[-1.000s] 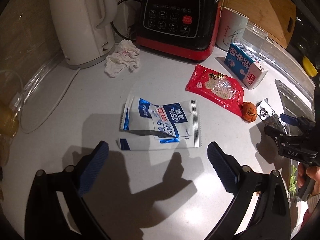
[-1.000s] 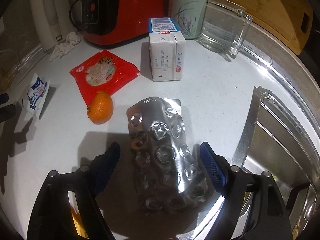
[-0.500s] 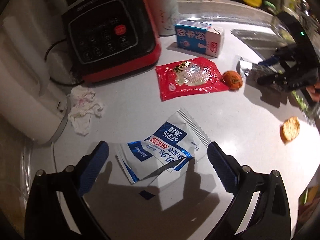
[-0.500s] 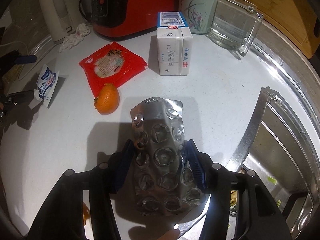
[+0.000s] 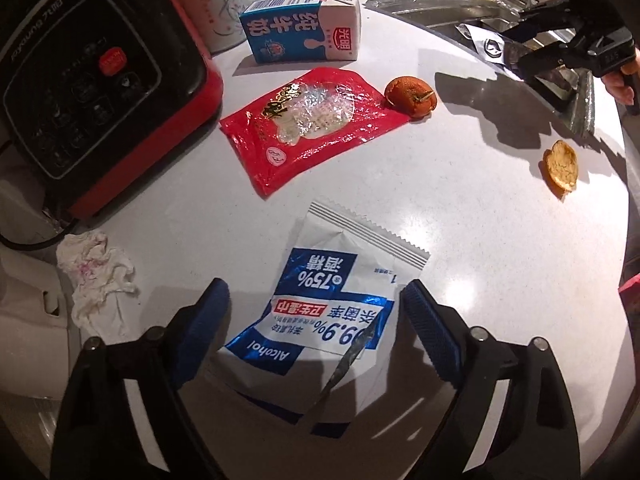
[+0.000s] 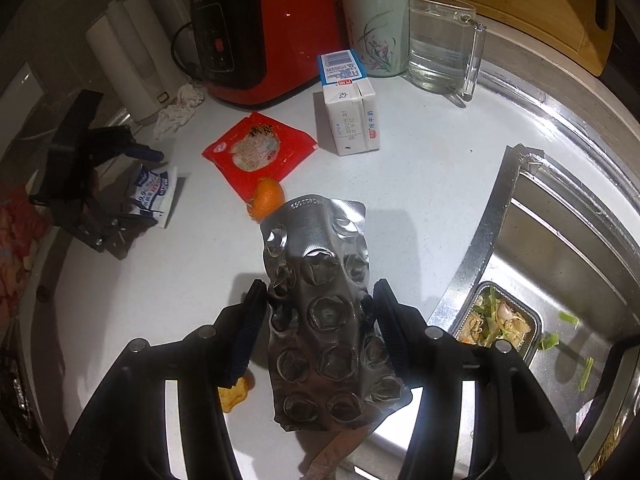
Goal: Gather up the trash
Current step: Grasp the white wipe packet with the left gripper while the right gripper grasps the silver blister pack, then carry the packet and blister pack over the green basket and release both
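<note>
The right gripper (image 6: 316,316) is clamped across the empty blister pack (image 6: 320,312), whose long axis runs straight away from the camera, lifted above the counter (image 6: 420,208) beside the sink (image 6: 560,248). The thin foil could buckle and slip out (only its edges are pinched). The left gripper (image 5: 312,312) hangs spread apart around the alcohol wipe packet (image 5: 336,300); closing too high would miss the flat sachet.

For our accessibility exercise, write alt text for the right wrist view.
The right gripper is closed on a crumpled silver blister pack above a white counter beside a steel sink. Behind lie an orange, a red wrapper and a milk carton.
</note>
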Action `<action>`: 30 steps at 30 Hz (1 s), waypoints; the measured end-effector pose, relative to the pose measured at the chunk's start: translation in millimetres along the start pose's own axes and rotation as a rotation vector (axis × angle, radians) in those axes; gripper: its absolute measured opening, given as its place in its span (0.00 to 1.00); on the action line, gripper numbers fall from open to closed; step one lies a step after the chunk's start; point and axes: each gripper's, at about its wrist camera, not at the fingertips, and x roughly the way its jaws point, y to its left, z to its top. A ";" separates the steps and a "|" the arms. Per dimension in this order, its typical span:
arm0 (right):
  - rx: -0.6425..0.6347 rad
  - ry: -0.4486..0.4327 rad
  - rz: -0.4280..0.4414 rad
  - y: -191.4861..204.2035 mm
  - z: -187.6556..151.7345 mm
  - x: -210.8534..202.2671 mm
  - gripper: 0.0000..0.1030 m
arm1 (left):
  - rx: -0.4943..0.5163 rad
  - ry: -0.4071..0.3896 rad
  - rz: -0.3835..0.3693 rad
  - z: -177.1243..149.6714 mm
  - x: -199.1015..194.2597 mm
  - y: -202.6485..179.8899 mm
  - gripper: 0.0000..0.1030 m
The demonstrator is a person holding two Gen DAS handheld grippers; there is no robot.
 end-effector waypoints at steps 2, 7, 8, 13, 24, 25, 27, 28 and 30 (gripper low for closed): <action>0.019 -0.014 0.022 3.2 -1.5 -7.7 0.54 | -0.027 -0.006 -0.042 -3.4 -1.8 -0.6 0.66; 0.020 -0.055 0.052 18.7 -6.0 -25.9 0.54 | -0.128 -0.022 -0.071 -14.6 -7.8 -1.9 0.45; 0.017 -0.061 0.056 21.9 -7.1 -28.5 0.54 | -0.154 -0.027 -0.065 -17.2 -9.7 -2.6 0.39; 0.021 -0.084 0.075 34.1 -16.6 -41.3 0.54 | -0.295 -0.048 -0.010 -30.2 -16.9 -10.9 0.21; 0.043 -0.123 0.085 57.2 -59.6 -73.4 0.54 | -0.721 -0.125 0.243 -34.6 -102.3 -102.4 0.19; 0.040 -0.126 0.083 60.2 -65.7 -77.6 0.54 | -0.743 -0.122 0.250 -32.2 -109.8 -113.9 0.19; 0.031 -0.133 0.078 66.6 -78.7 -87.1 0.54 | -0.767 -0.127 0.274 -27.6 -125.2 -142.0 0.19; 0.028 -0.137 0.077 69.6 -85.8 -92.4 0.54 | -0.775 -0.121 0.297 -25.4 -130.5 -155.4 0.19; 0.011 -0.146 0.061 76.2 -100.9 -104.3 0.54 | -0.812 -0.116 0.295 -22.9 -137.9 -179.0 0.19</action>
